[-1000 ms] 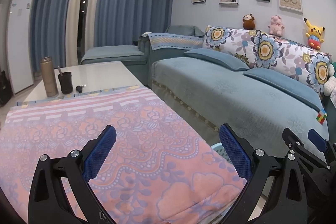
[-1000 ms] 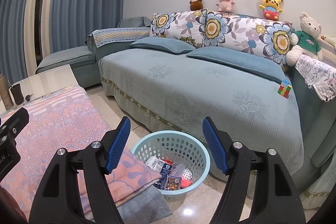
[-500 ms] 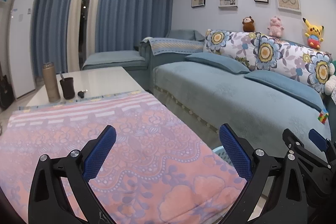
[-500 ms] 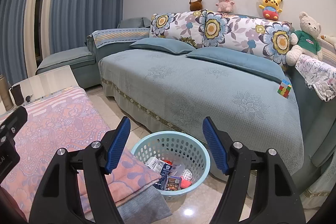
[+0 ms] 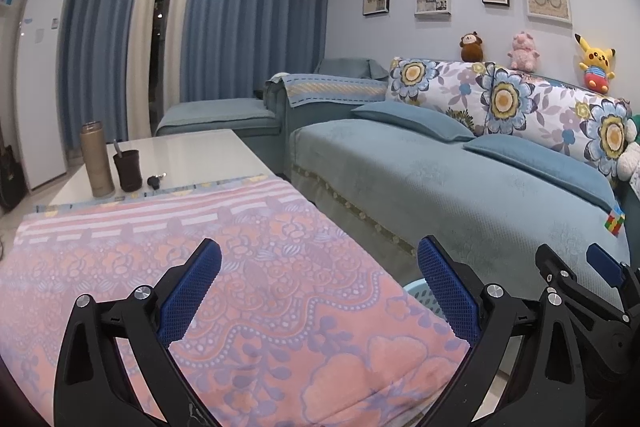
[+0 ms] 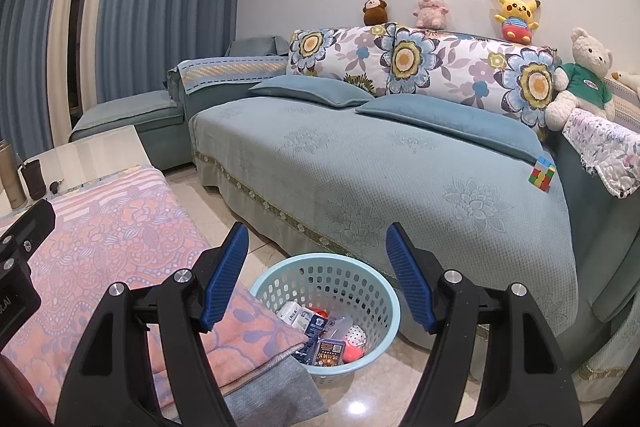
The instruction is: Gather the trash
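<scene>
i see both grippers, left (image 5: 318, 291) and right (image 6: 317, 277), spread wide, empty; wrappers (image 6: 320, 333) fill the basket (image 6: 376, 291) beside the sofa (image 6: 360, 163).

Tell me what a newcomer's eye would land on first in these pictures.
Likely the right tongs, open and empty above the light blue basket of wrappers and packets on the floor between the table and the sofa. Next, the pink floral cloth spread over the table under the open left tongs. Then the row of plush toys along the sofa back, the yellow Pikachu brightest.
</scene>
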Available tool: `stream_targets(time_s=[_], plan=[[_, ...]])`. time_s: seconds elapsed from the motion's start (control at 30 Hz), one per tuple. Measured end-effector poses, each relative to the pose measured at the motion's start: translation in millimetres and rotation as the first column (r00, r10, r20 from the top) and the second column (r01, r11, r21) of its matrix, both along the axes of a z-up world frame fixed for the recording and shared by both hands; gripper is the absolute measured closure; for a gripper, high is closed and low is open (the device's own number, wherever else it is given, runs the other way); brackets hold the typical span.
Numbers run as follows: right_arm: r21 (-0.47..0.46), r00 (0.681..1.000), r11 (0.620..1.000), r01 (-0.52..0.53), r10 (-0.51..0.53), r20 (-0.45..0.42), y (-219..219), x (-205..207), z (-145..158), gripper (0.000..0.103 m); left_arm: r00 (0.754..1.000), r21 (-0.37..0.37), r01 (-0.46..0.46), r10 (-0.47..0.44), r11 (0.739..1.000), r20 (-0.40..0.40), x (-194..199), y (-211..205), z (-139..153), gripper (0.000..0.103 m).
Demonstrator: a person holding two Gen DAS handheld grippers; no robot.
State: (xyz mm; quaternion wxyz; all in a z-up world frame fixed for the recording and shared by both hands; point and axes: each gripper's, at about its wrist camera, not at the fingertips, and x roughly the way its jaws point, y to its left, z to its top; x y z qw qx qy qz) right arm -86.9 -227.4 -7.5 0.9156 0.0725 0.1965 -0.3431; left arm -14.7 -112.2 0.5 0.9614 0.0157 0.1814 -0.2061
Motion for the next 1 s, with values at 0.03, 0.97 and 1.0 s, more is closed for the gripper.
stream_targets(time_s=[0.03, 0.97, 1.0], plan=[[0.000, 1.000, 1.000, 0.001, -0.001, -0.001, 0.0, 0.2, -0.1, 0.036, 1.000, 0.000, 0.001, -0.001, 1.000, 0.001, 0.2, 0.3, 0.4, 0.008], [-0.051, 1.000, 0.999, 0.018, -0.017, 0.018, 5.9, -6.4, 6.6, 0.036, 0.999, 0.006, 0.040, -0.040, 0.999, 0.007, 3.9, 8.8, 2.4, 0.008], [-0.052, 1.000, 0.998, 0.017, -0.016, 0.019, 6.1, -6.3, 6.5, 0.036, 0.999, 0.007, 0.042, -0.042, 0.999, 0.008, 4.4, 9.1, 2.4, 0.008]])
